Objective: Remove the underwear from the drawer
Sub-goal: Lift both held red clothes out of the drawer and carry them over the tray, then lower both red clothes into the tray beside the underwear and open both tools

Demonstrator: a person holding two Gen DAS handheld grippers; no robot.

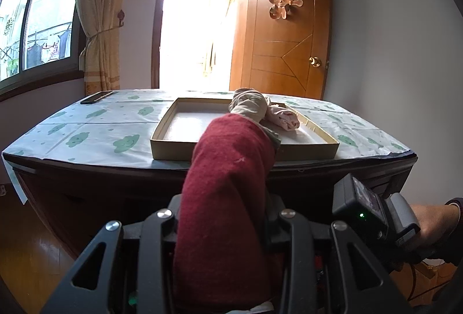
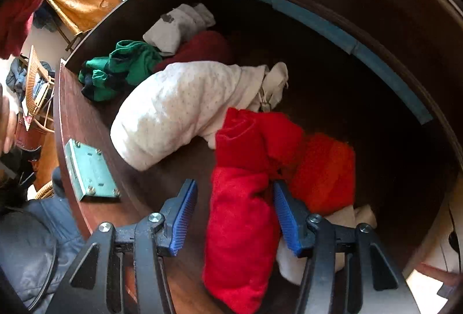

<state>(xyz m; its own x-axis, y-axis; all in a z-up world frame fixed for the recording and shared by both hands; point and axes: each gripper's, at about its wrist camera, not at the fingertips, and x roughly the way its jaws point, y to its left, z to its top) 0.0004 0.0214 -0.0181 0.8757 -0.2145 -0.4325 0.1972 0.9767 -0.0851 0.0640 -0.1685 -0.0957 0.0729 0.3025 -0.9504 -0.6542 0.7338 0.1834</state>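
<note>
Left tool (image 1: 225, 227) is clamped on a dark red rolled garment (image 1: 228, 184) that sticks out forward along its fingers toward the worktop (image 1: 86, 126). On that worktop sits a shallow cardboard tray (image 1: 185, 146) with a beige roll (image 1: 250, 104) and a pink roll (image 1: 285, 117) already lying at its far right end. Right tool (image 2: 234, 215) points steeply down into the open drawer (image 2: 81, 123), jaws apart and straddling a bright red rolled underwear (image 2: 240, 227). The roll's long axis runs roughly along the tool's own line, away from the camera. The right pad (image 2: 285, 215) looks right against the fabric, while the left pad (image 2: 182, 215) stands clear, so it isn't gripping yet. My read: the right hand is the one placed for this pick, and it should only need to close across the roll's short width. Also in the drawer are a large white roll (image 2: 173, 108) just beyond, an orange-red piece (image 2: 324, 172) touching the red roll on the right, and green (image 2: 121, 68) and light grey (image 2: 179, 27) bundles farther back. The right view alone shows the drawer contents. The left view alone shows the tray, plus the right hand's tool body at the lower right edge.
</note>
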